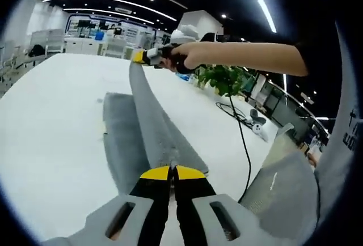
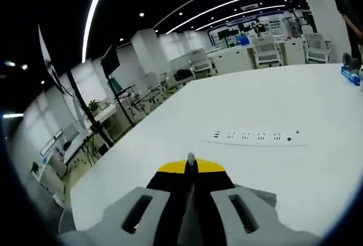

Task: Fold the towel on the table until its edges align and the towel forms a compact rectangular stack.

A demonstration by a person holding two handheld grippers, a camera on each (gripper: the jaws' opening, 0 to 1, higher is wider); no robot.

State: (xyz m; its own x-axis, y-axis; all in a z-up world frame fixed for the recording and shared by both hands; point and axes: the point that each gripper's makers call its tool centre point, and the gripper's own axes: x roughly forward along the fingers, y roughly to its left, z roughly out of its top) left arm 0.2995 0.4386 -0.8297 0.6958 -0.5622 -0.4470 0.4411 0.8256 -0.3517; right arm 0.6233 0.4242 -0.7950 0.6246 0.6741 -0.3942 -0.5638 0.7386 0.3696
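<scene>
A grey towel (image 1: 122,135) lies partly on the white table (image 1: 51,121), and one long edge of it is lifted into a taut ridge. My left gripper (image 1: 172,172) is shut on the near end of that ridge. The right gripper (image 1: 148,56), held in a person's hand, pinches the far end above the table. In the right gripper view my right gripper (image 2: 191,165) is shut, with a small nub of the grey towel (image 2: 191,157) showing between its yellow tips. The rest of the towel is hidden below the jaws there.
A white power strip (image 2: 255,137) lies on the table ahead of the right gripper. A black cable (image 1: 244,144) hangs past the table's right edge, near a green plant (image 1: 224,79) and a grey seat (image 1: 283,186). A blue object (image 2: 351,75) sits at the far right.
</scene>
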